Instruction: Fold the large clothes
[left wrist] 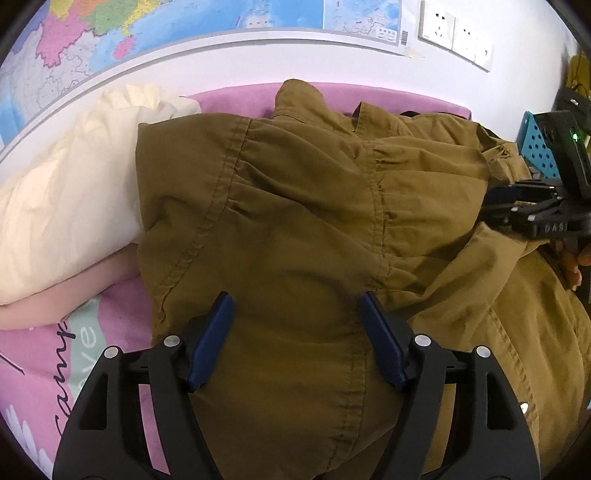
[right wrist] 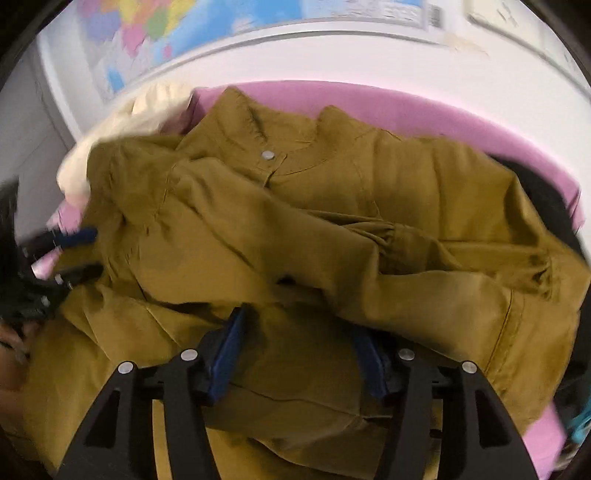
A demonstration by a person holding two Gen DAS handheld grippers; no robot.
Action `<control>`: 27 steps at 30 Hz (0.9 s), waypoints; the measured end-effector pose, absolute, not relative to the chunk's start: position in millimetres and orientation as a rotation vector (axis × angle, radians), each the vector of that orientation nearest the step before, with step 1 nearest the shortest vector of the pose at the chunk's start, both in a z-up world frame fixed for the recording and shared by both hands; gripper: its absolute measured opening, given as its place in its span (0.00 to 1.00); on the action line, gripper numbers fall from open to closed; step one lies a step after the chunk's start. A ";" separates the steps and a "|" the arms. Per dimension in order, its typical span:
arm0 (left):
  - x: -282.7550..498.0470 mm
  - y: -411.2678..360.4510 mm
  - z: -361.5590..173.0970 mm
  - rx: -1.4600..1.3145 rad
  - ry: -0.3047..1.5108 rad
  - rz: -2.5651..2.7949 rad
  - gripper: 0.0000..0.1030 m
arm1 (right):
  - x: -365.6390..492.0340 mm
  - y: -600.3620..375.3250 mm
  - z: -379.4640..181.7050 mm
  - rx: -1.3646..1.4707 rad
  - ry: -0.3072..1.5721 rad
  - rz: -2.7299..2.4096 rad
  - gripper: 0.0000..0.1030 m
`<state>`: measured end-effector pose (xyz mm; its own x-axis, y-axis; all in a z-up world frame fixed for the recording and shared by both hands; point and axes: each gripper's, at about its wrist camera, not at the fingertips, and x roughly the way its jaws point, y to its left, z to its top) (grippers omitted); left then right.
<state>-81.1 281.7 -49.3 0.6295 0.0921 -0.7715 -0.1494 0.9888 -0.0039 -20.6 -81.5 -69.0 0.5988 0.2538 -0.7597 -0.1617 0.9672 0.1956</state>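
A large olive-brown jacket [left wrist: 295,206] lies crumpled on a pink bed. In the right wrist view the jacket [right wrist: 332,229] shows its collar with a metal snap [right wrist: 267,154] and a sleeve folded across the body. My left gripper [left wrist: 297,306] is open, its blue pads just above the jacket's gathered fabric. My right gripper [right wrist: 299,325] is open too, with cloth lying between and under the pads. The right gripper also shows at the right edge of the left wrist view [left wrist: 524,206], at the jacket's edge. The left gripper also shows at the left of the right wrist view [right wrist: 79,251].
A cream pillow [left wrist: 66,206] lies left of the jacket. The pink bedsheet [left wrist: 44,369] has printed lettering. A wall with a map [left wrist: 147,40] and sockets [left wrist: 454,33] is behind the bed. A blue perforated basket [left wrist: 535,147] stands at the right.
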 end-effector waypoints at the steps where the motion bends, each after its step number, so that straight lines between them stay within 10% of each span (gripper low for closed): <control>1: -86.7 281.9 -47.6 -0.065 0.877 0.145 0.69 | -22.7 -84.3 -65.5 0.123 0.900 0.231 0.53; 27: -157.3 278.0 -10.8 -0.090 0.794 0.174 0.77 | -107.5 -88.4 -46.8 0.170 0.842 0.247 0.64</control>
<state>-157.3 278.0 -10.8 0.6879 0.1218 -0.7155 -0.1896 0.9818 -0.0151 -107.5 -88.4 -46.8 0.6398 0.2823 -0.7148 -0.1482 0.9580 0.2457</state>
